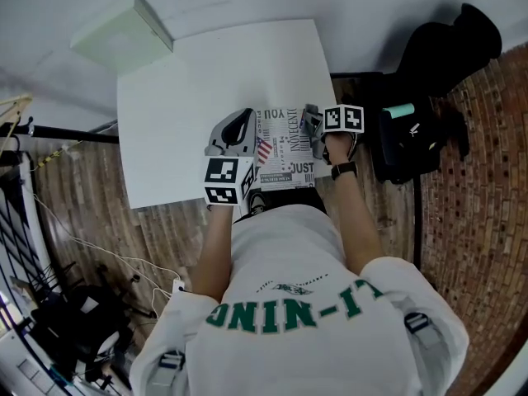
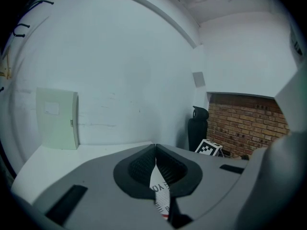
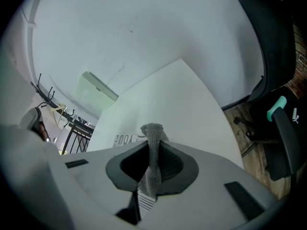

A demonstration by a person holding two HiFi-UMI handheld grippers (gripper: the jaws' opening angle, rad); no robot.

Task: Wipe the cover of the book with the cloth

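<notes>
The book [image 1: 283, 147], its cover printed in black and white, lies at the near edge of the white table [image 1: 198, 73]. My left gripper [image 1: 245, 126] is at the book's left side, jaws shut on a thin printed edge of the book [image 2: 160, 195]. At the book's right side my right gripper [image 1: 313, 124] is shut on a grey knitted cloth [image 3: 152, 157], which stands up between the jaws. Part of the cover's print [image 3: 125, 139] shows just beyond the cloth.
A pale green flat box [image 1: 124, 33] rests at the table's far left corner. A black office chair [image 1: 429, 64] stands on the wooden floor to the right. A metal rack and cables [image 1: 49, 221] are to the left.
</notes>
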